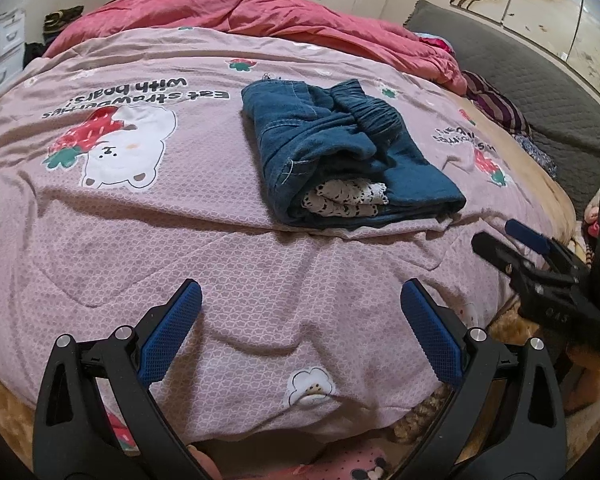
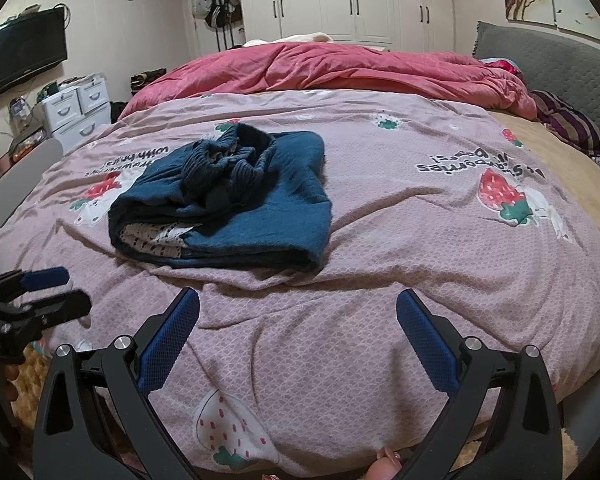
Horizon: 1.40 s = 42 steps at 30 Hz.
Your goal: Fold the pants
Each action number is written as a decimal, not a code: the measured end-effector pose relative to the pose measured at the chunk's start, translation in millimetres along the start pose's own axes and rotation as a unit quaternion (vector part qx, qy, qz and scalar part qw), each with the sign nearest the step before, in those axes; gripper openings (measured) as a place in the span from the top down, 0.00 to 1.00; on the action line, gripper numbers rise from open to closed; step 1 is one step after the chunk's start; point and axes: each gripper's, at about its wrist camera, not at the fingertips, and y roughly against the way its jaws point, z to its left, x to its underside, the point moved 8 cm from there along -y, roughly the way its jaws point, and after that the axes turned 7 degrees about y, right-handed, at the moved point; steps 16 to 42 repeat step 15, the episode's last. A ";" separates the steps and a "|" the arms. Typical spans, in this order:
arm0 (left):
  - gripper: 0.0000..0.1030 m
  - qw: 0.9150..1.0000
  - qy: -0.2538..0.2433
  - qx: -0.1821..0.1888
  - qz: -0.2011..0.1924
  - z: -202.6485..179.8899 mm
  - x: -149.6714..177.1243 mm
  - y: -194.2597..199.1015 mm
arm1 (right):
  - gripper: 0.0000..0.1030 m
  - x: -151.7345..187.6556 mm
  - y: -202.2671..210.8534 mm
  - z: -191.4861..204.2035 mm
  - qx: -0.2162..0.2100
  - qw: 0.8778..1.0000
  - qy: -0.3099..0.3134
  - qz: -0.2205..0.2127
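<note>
Dark teal pants [image 1: 340, 148] lie folded in a thick bundle on the pink bedspread [image 1: 220, 264], their ribbed waistband on top and a white lace lining showing at the near fold. In the right wrist view the same pants [image 2: 236, 204] sit left of centre. My left gripper [image 1: 300, 304] hovers open over the near bedspread, well short of the pants, holding nothing. My right gripper [image 2: 298, 312] is open too, nothing between its blue pads, just in front of the bundle. Each gripper also appears in the other's view: the right gripper [image 1: 500, 236] at right, the left gripper [image 2: 56, 290] at left.
A rumpled red quilt [image 2: 340, 68] lies across the far side of the bed. A grey headboard cushion [image 2: 548, 64] and striped cloth [image 2: 572, 124] are on the right. White drawers [image 2: 76, 108] and a wall television [image 2: 20, 52] stand at left; white wardrobes [image 2: 352, 0] behind.
</note>
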 end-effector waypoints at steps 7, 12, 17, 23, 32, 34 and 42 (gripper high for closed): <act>0.09 0.999 0.035 0.000 -0.017 25.0 -23.2 9.0 | 0.04 -4.8 -8.0 -52.4 0.037 0.997 -0.062 0.014; 0.09 0.994 0.051 -0.095 -0.017 98.2 -69.8 1.0 | 0.05 -22.6 -23.6 -153.3 0.100 0.988 -0.113 0.027; 0.09 0.985 0.081 -0.153 -0.018 164.6 -107.9 -11.8 | 0.04 -35.8 -43.4 -226.8 0.167 0.978 -0.111 0.053; 0.09 0.985 0.081 -0.153 -0.018 164.6 -107.9 -11.8 | 0.04 -35.8 -43.4 -226.8 0.167 0.978 -0.111 0.053; 0.09 0.985 0.081 -0.153 -0.018 164.6 -107.9 -11.8 | 0.04 -35.8 -43.4 -226.8 0.167 0.978 -0.111 0.053; 0.09 0.985 0.081 -0.153 -0.018 164.6 -107.9 -11.8 | 0.04 -35.8 -43.4 -226.8 0.167 0.978 -0.111 0.053; 0.09 0.985 0.081 -0.153 -0.018 164.6 -107.9 -11.8 | 0.04 -35.8 -43.4 -226.8 0.167 0.978 -0.111 0.053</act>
